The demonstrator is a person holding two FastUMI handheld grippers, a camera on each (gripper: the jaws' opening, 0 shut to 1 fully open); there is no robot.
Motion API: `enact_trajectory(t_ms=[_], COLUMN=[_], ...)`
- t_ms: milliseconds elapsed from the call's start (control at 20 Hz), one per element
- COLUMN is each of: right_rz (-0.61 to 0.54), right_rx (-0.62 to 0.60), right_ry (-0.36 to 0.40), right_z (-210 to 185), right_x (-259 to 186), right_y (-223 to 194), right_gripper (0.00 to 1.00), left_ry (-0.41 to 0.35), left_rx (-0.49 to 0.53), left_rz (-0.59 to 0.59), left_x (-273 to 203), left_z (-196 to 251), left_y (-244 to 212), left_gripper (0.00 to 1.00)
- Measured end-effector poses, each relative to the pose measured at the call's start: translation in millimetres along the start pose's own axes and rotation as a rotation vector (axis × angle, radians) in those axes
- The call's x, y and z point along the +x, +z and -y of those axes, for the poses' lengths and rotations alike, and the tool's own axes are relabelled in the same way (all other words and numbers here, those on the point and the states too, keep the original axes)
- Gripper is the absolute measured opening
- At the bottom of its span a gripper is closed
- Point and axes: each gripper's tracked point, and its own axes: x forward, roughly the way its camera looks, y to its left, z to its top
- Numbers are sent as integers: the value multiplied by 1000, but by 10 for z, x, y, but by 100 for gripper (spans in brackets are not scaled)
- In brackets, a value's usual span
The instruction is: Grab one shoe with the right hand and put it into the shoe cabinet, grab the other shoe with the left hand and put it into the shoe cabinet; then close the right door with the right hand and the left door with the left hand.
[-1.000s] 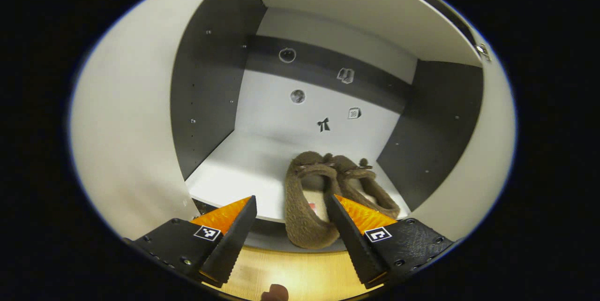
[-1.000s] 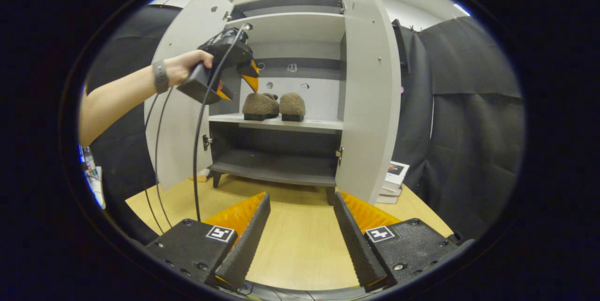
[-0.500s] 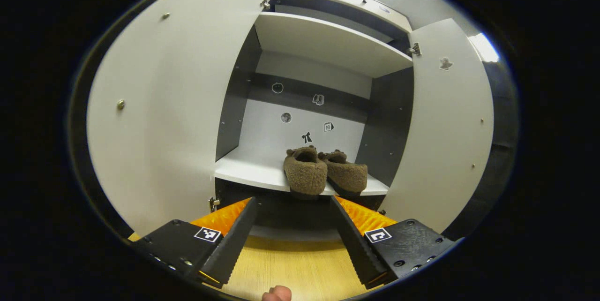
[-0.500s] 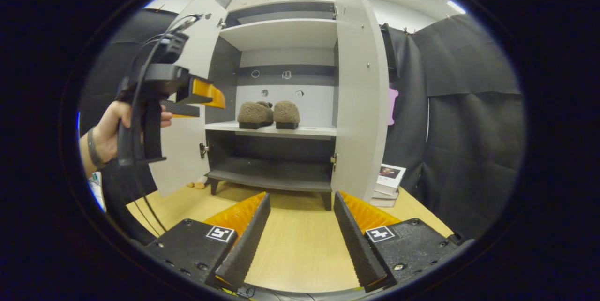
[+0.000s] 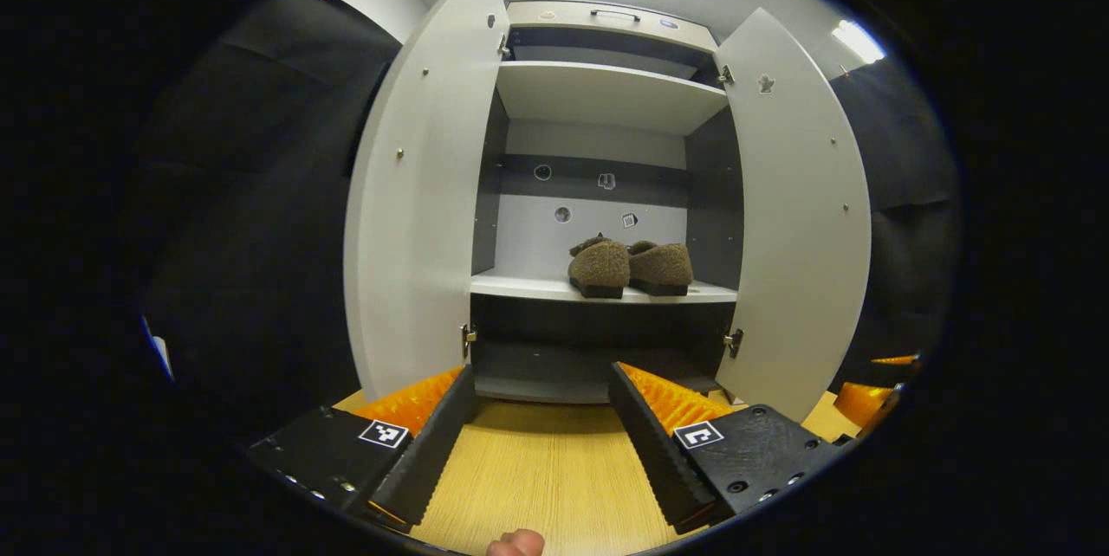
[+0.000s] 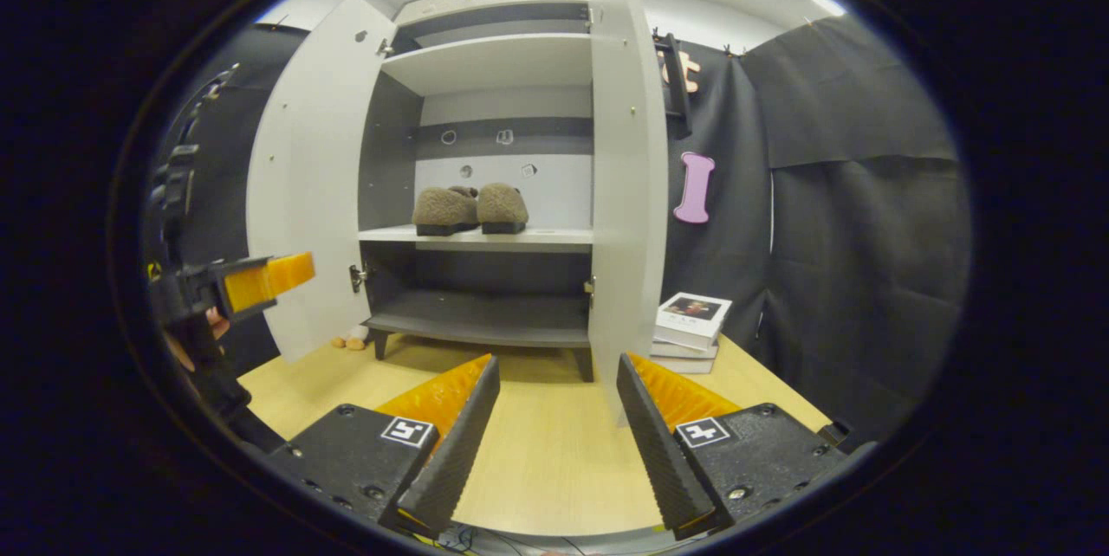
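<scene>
Two brown fuzzy shoes, one (image 5: 599, 267) beside the other (image 5: 663, 266), stand together on the middle shelf (image 5: 528, 287) of the grey shoe cabinet, also seen as a pair (image 6: 469, 208) in the right gripper view. Both doors hang open: the left door (image 5: 416, 192) (image 6: 303, 175) and the right door (image 5: 801, 210) (image 6: 625, 184). My left gripper (image 5: 537, 443) is open and empty, low over the wooden floor in front of the cabinet; it also appears far left (image 6: 251, 279) in the right gripper view. My right gripper (image 6: 554, 443) is open and empty, just in front of the right door's edge.
A stack of books (image 6: 690, 322) lies on the wooden floor (image 6: 546, 452) right of the cabinet. The lower shelf (image 6: 485, 326) is bare. Black cloth walls stand on both sides. A small object (image 6: 351, 339) lies by the cabinet's left leg.
My left gripper has pulled back and down from the shelf, leaving the shoe there, and is now low near the floor. My right gripper view has shifted toward the right door's edge.
</scene>
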Motion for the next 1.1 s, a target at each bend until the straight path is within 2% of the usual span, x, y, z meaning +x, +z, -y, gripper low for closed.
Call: enact_trajectory(t_ms=[150, 250, 400, 450, 550, 650, 700, 800, 1000, 1050, 1100], right_rz=[29, 100, 208, 233, 297, 334, 326, 279, 176, 168, 165], right_rx=[33, 72, 100, 110, 119, 96, 87, 84, 115, 105, 89], right_ry=[-24, -43, -93, -134, -196, -240, -253, -232, -135, -114, -105], right_z=[144, 327, 822, 1084, 1452, 1772, 1888, 2009, 1980, 1915, 1873], right_x=[-77, -156, -236, -256, -288, -223, -133, 117, 714, 815, 900], right_y=[248, 655, 1370, 1562, 1894, 2180, 2253, 2335, 2382, 2418, 2445], right_gripper=[87, 87, 87, 87, 87, 92, 89, 95, 98, 94, 98], left_ry=[17, 19, 3, 1, 8, 5, 2, -6, -1, 7, 19], left_rx=[-20, -17, 21, 25, 20, 4, 2, 15, 25, 26, 28], left_rz=[-24, 3, 40, 38, 18, 6, 10, 19, 18, 12, 5], left_x=[-185, -271, -333, -333, -324, -338, -360, -374, -426, -426, -436], left_z=[2, 5, 33, 39, 32, 43, 51, 65, 44, 7, -45], left_y=[-79, 22, 91, 66, -24, -47, -31, 1, 10, 4, -6], left_gripper=[95, 95, 95, 95, 95, 95, 95, 95, 95, 95, 95])
